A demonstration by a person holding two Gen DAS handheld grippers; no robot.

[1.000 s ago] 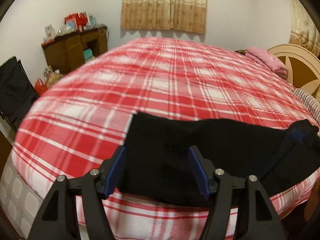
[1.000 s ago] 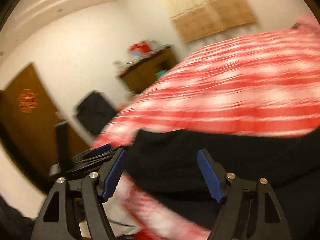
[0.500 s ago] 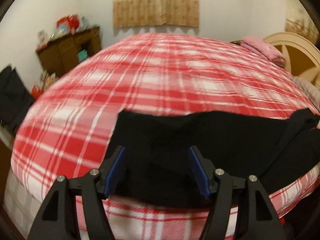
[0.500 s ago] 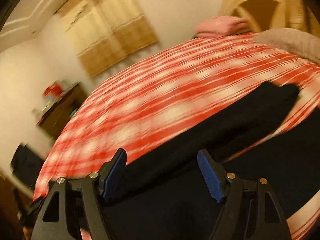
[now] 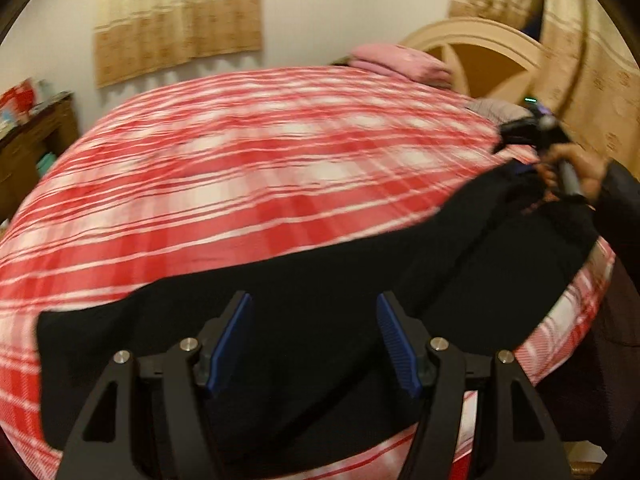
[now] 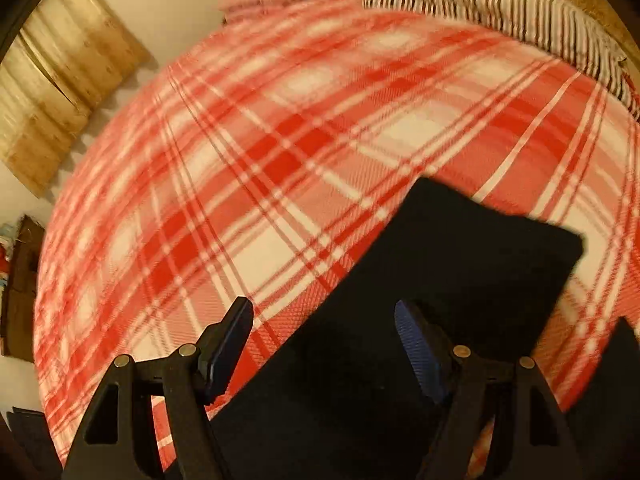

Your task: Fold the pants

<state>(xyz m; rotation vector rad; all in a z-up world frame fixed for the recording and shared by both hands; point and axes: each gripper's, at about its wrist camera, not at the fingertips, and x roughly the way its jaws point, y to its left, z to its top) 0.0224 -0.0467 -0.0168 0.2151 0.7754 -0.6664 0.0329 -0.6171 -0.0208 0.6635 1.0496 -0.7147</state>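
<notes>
I had one pair of black pants [image 5: 320, 312] lying along the near edge of the bed, on one red-and-white plaid sheet [image 5: 248, 168]. In my left view they ran as a dark band from the lower left of the frame up to the right edge. My left gripper [image 5: 314, 338] sat at the bottom centre with its two blue-padded fingers [image 5: 230, 336] spread apart, nothing between them; the pants lay just beyond and under them.

At the right edge of that same view I could see my right hand [image 5: 576, 172] holding the other tool over the far end of the pants. In my right view, my right gripper [image 6: 324, 348] also stood with its two fingers wide apart and nothing between them. The right finger was over black cloth, the left one over plaid. One squared end of the pants [image 6: 480, 248] pointed toward the centre right of the frame.

Around the bed I counted one pink pillow [image 5: 400, 60] at the upper centre of the left view, one striped pillow [image 6: 500, 4] at the upper right of the right view, one arched headboard [image 5: 480, 48], two curtains [image 5: 176, 12], and one brown dresser [image 5: 32, 140] at the left edge. Much of both views was blurred.
</notes>
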